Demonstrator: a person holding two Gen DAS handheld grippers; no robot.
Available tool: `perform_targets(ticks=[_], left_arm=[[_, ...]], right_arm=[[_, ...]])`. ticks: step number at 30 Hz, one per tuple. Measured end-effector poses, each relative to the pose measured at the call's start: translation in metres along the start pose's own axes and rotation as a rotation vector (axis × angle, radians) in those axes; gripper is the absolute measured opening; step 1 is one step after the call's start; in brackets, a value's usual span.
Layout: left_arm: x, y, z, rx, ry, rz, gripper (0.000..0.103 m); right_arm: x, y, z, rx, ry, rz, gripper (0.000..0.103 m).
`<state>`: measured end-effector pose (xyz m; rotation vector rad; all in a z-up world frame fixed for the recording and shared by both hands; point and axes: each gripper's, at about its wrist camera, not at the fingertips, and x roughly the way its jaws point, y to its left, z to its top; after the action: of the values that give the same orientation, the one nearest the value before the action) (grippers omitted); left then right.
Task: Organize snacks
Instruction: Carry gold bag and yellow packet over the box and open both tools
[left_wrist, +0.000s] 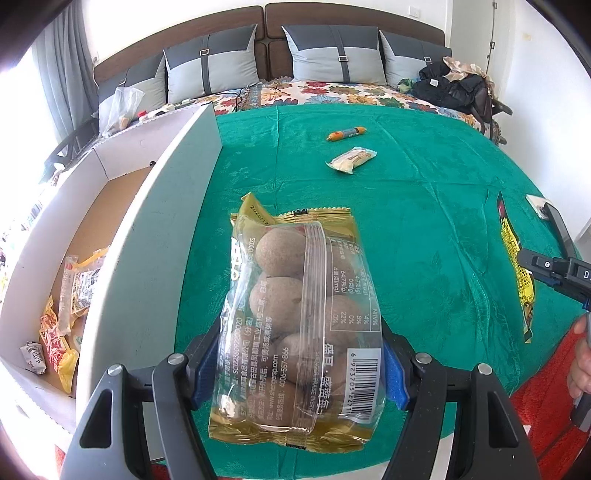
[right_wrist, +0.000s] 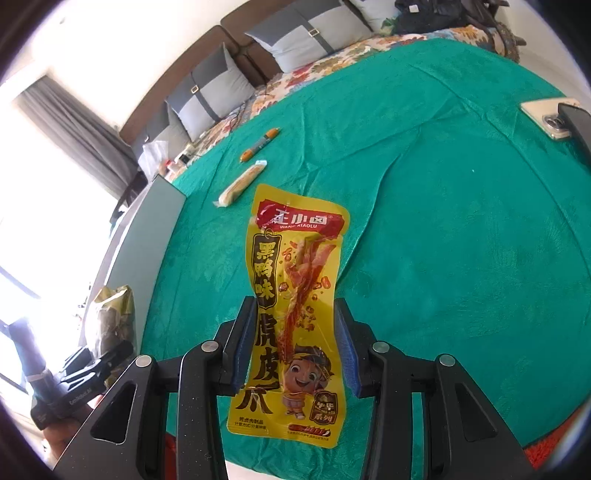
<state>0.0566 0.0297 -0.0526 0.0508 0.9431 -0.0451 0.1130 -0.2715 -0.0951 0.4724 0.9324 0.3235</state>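
My left gripper (left_wrist: 295, 369) is shut on a clear and gold pack of brown eggs (left_wrist: 295, 325), held above the green bed cover beside the box's raised flap (left_wrist: 162, 229). My right gripper (right_wrist: 293, 347) is shut on a long yellow pouch of braised chicken feet (right_wrist: 295, 314), lifted over the cover; the same pouch (left_wrist: 515, 266) shows edge-on at the right of the left wrist view. An orange sausage stick (left_wrist: 346, 133) and a pale wrapped cake (left_wrist: 351, 160) lie on the cover further back. The open cardboard box (left_wrist: 92, 221) at the left holds several snack packets (left_wrist: 64, 314).
A phone (right_wrist: 546, 118) lies near the right edge of the green cover (left_wrist: 424, 221). Pillows, a floral sheet and a heap of dark clothes (left_wrist: 454, 85) fill the head of the bed. A plastic bag (left_wrist: 123, 107) sits behind the box. A red mat (left_wrist: 546, 387) lies at the near right.
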Motion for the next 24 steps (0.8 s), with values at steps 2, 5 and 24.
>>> perform_targets(ticks=[2,5,24], left_arm=[[0.001,0.001,-0.001,0.003,0.000,0.004,0.070],[0.000,0.006,-0.003,-0.015,0.011,-0.026,0.070],[-0.073,0.259,0.021,-0.415,-0.067,0.122,0.077]], right_arm=[[0.002,0.003,-0.001,-0.006,0.001,0.001,0.043],[0.006,0.006,-0.002,-0.002,0.006,0.015,0.043],[0.077,0.332,0.005,-0.346,0.149,0.437,0.050]])
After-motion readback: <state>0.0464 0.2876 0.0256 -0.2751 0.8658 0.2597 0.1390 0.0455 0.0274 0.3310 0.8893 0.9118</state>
